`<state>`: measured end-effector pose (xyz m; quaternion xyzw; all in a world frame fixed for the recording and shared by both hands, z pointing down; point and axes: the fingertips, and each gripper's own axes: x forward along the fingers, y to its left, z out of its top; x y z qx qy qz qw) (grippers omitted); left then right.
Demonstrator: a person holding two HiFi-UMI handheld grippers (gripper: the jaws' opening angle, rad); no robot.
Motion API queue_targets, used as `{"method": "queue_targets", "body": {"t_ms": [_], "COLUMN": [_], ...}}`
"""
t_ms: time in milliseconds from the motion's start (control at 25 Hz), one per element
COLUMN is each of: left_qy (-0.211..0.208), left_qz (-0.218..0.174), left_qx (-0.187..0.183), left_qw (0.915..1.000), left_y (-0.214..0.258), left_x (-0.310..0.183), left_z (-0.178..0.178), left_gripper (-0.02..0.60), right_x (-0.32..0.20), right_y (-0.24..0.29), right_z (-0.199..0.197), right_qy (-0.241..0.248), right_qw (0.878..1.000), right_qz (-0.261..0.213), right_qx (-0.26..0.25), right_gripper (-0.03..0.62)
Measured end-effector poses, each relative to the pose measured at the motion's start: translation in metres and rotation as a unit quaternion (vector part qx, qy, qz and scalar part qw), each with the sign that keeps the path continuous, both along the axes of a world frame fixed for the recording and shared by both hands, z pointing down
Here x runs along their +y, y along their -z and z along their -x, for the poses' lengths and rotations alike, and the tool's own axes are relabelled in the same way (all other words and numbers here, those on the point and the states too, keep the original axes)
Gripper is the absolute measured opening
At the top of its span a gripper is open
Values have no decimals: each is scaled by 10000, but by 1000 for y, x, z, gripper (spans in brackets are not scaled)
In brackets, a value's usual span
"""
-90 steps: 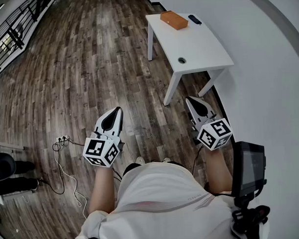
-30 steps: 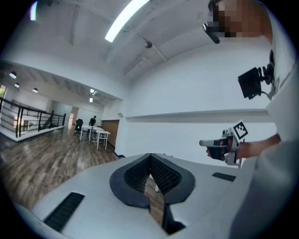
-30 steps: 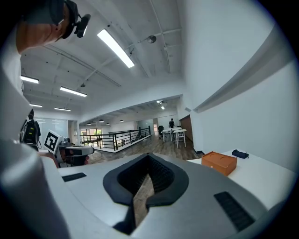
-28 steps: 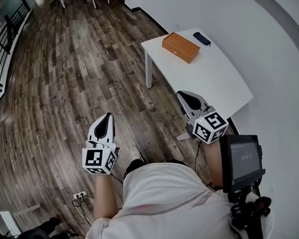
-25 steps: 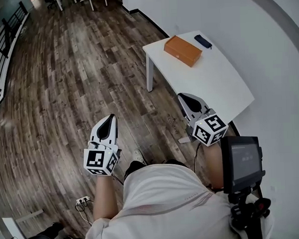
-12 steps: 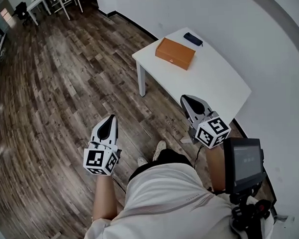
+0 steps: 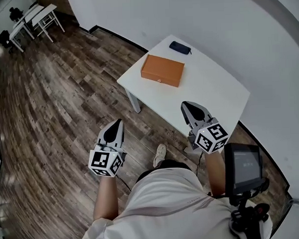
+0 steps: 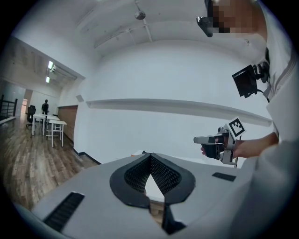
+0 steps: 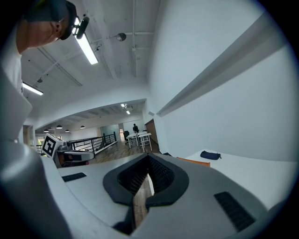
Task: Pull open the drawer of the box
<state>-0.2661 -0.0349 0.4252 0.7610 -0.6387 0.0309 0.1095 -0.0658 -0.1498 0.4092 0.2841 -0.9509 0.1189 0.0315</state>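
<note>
An orange box (image 7: pixel 162 71) lies flat on the white table (image 7: pixel 214 92), its front face with a small knob turned toward me. My left gripper (image 7: pixel 118 123) hangs over the wooden floor, short of the table's near corner, shut with nothing in it. Over the table's near edge my right gripper (image 7: pixel 186 106) is also shut and empty, well short of the box. In the left gripper view the jaws (image 8: pixel 149 157) meet at their tips. The right gripper view shows its jaws (image 9: pixel 148 159) closed, with the box's edge (image 9: pixel 194 161) beyond.
A dark flat case (image 7: pixel 180 47) lies behind the box near the wall. White walls bound the table's far sides. More tables and chairs (image 7: pixel 33 20) stand far off at the top left. A small screen (image 7: pixel 243 164) is mounted at my right side.
The person has walked and turned toward the table, so the box and table have come nearer and toward the middle of the head view. Both grippers stay shut.
</note>
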Motion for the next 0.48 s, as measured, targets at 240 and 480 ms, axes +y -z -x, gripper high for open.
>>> {"method": "queue_targets", "body": {"t_ms": [240,480], "left_qy": [-273,-479], "left_qz": [-76,-106], "left_qx": [3,35], "left_qw": [9996,9988], "left_y": [8,10], "left_x": [-84,-120], "left_z": [-7,-7], "left_gripper": [9,9], "right_x": [-68,-82], "right_y": [-9,2], "right_z": [-8,-14], "right_qy": [-209,-478], "right_qw": [9997,9988], "right_qz": [91,-26], "right_qx": [34,53], "right_gripper": [-2,-2]}}
